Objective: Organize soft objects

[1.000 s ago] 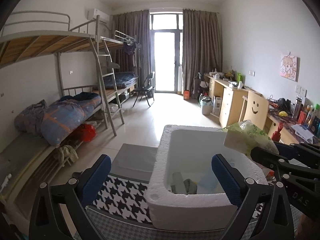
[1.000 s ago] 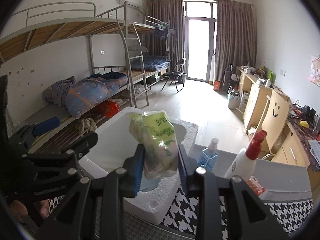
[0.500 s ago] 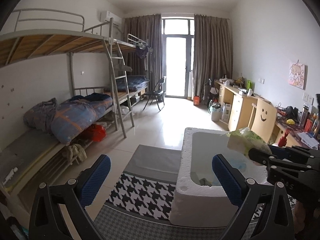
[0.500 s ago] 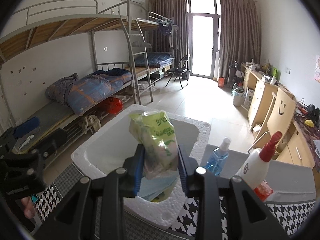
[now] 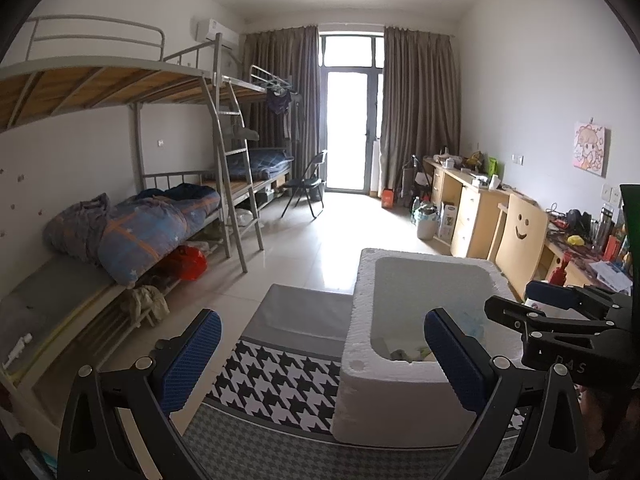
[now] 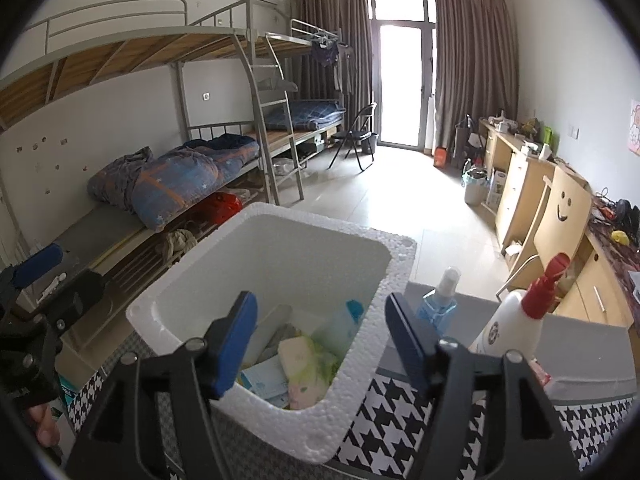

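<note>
A white foam box [image 6: 352, 396] stands on the houndstooth cloth [image 6: 392, 412]. Inside it lies the green tissue pack [image 6: 306, 368] among several other soft packs. My right gripper [image 6: 322, 344] is open and empty just above the box's near rim. The box also shows in the left wrist view [image 5: 360, 344]. My left gripper [image 5: 320, 360] is open and empty, to the left of the box and above the cloth. The right gripper also shows at the right edge of the left wrist view [image 5: 560, 312].
A blue spray bottle [image 6: 438, 300] and a white bottle with a red trigger [image 6: 516, 320] stand to the right of the box. Bunk beds [image 5: 120, 216] line the left wall. Wooden desks [image 5: 480, 208] line the right wall.
My right gripper opened and the green tissue pack dropped into the foam box. My left gripper drew back to the left, away from the box.
</note>
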